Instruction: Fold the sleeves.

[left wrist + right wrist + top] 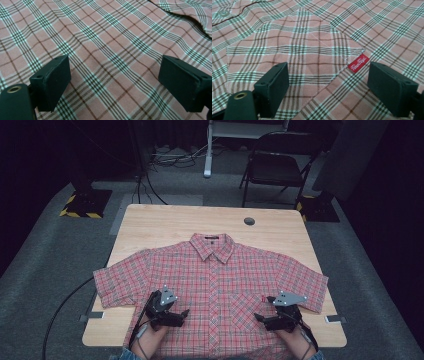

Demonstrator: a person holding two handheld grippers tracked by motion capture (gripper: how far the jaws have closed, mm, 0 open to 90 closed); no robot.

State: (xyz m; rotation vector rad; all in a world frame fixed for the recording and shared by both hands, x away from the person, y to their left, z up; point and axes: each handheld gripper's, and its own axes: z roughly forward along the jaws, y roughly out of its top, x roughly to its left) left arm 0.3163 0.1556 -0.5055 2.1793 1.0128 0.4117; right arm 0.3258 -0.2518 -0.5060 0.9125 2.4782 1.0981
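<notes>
While we hold both tools low over the cloth, we count one plaid shirt (215,285) spread front-up on the wooden bench (165,222), collar pointing to the far edge and its two short sleeves laid out to either side. We count two grippers. Our left gripper (184,312) hovers over the shirt's lower front on our left of the button placket; our right gripper (258,317) hovers over the lower front on the other side, just below the chest pocket (287,47). Each carries one grey three-cornered plate and one trailing cable.

Seen from the left gripper view, the left gripper (113,77) has its jaws spread wide, with bare plaid between them and nothing pinched. Seen from the right gripper view, the right gripper (328,82) has its jaws released too, standing apart over the pocket's lower corner, with one small red label (358,63) between them at the pocket's edge. One button (223,12) shows beyond the pocket on the placket.

On the bench beyond the collar sits one round dark grommet (249,221). Beyond the bench stands one black folding chair (277,162).

The shirt's hem runs off the lower edge of the high view, so we cannot see where it ends. Our forearms are cut off there as well. The label's script is too small for us to read, and the room around the bench is too dark to make out.
</notes>
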